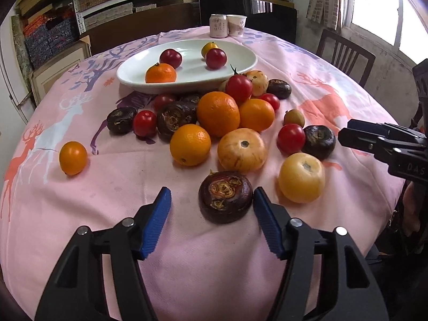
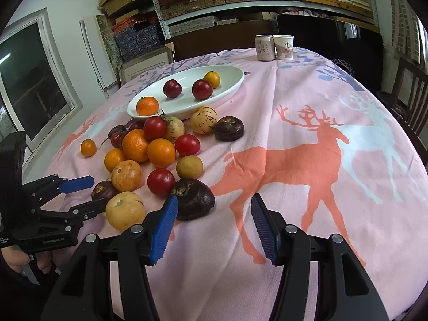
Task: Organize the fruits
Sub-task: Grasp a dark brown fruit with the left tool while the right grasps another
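Left gripper (image 1: 211,200) open, a dark chestnut (image 1: 225,200) between its fingers against the right one, plate (image 1: 133,80) far ahead past the pile; right gripper (image 2: 214,208) open, empty, another chestnut (image 2: 194,199) just outside its left finger, bare cloth (image 2: 334,187) rightward.

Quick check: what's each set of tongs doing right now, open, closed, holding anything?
Left tongs: open, holding nothing; a dark water chestnut sits between the pads, not clamped.
Right tongs: open, empty, over bare tablecloth.
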### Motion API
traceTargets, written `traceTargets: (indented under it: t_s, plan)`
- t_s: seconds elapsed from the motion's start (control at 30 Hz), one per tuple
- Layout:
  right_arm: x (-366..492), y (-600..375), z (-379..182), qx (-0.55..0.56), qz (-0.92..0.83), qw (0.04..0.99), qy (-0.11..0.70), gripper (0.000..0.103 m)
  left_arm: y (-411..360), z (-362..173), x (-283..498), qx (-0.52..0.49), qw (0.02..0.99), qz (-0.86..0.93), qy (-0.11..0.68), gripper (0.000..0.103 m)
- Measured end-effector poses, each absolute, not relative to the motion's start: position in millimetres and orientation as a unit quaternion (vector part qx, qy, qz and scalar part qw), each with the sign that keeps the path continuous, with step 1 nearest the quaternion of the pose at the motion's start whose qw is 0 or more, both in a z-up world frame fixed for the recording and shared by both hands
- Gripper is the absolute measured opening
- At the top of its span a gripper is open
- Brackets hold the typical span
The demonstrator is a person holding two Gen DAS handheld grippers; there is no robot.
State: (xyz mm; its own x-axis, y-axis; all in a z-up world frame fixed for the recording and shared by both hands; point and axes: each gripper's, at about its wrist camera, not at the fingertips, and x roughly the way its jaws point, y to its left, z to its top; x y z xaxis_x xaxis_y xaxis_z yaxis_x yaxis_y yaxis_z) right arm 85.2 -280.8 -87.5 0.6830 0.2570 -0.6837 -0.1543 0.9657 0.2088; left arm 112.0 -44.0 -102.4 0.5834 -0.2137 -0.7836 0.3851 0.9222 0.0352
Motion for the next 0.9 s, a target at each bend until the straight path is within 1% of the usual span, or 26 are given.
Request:
traceTargets:
  t_s: [0.03,0.17,0.23,0.3,0.57,0.9]
  plan:
    - [83.2,-278.8,-86.3,0.061,0.112,0.917,0.379,0.058,-45.2,-104.3,113.3,0.097,0.883,-0.171,0.426,0.059]
    - [79.7,-274.5,-85.0,0.047,0.111,0.919,0.375,0.058,-49.3,-109.8,113.2,0.097,0.886,-0.175,0.419,0.054]
    - [81.7,-274.4,-87.4,0.045,0.109,0.918,0.378,0.058,-48.1,-110.0,112.3,0.088,0.888,-0.181,0.414,0.049]
    - [84.0,-274.2,-90.5,0.045,0.109,0.916,0.384,0.058,-42.9,-107.6,111.7,0.068,0.890,-0.186,0.411,0.041]
    - [87.3,-256.3,-92.2,0.019,0.124,0.913,0.389,0.058,-16.7,-88.5,104.9,0.035,0.908,-0.163,0.384,0.040]
    - [100.9,-232.5,-100.1,-0.031,0.102,0.910,0.402,0.058,-15.3,-92.2,99.1,0.032,0.905,-0.167,0.391,0.040]
